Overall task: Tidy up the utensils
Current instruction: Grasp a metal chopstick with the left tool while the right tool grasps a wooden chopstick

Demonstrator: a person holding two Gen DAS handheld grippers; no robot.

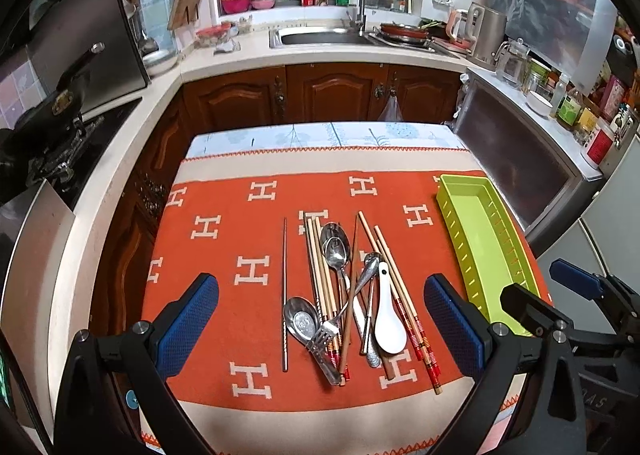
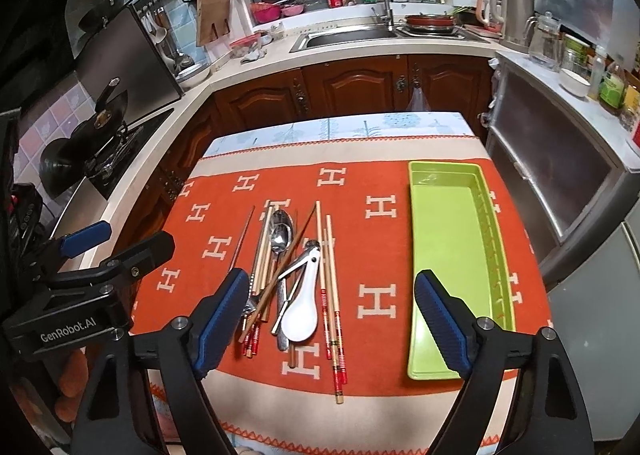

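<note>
- Left gripper (image 1: 322, 319): jaws wide, holding nothing, above the table's near edge.
- Right gripper (image 2: 330, 319): jaws wide, holding nothing; "GenRobot.AI" is printed on the left unit's body.
- Utensil pile (image 1: 352, 295): chopsticks, metal spoons, white spoon (image 1: 389, 319), mid-table on the orange "H"-patterned cloth (image 1: 224, 239).
- Green tray (image 2: 452, 255): along the right edge, apart from the pile.

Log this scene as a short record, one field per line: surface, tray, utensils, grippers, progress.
surface: table with orange cloth
tray: green tray, at the right, nothing in it
utensils: mixed pile at the centre; white spoon, metal spoons, chopsticks, one metal chopstick lying apart on the left
grippers: left gripper and right gripper open, holding nothing, above the near edge
progress: nothing sorted yet
</note>
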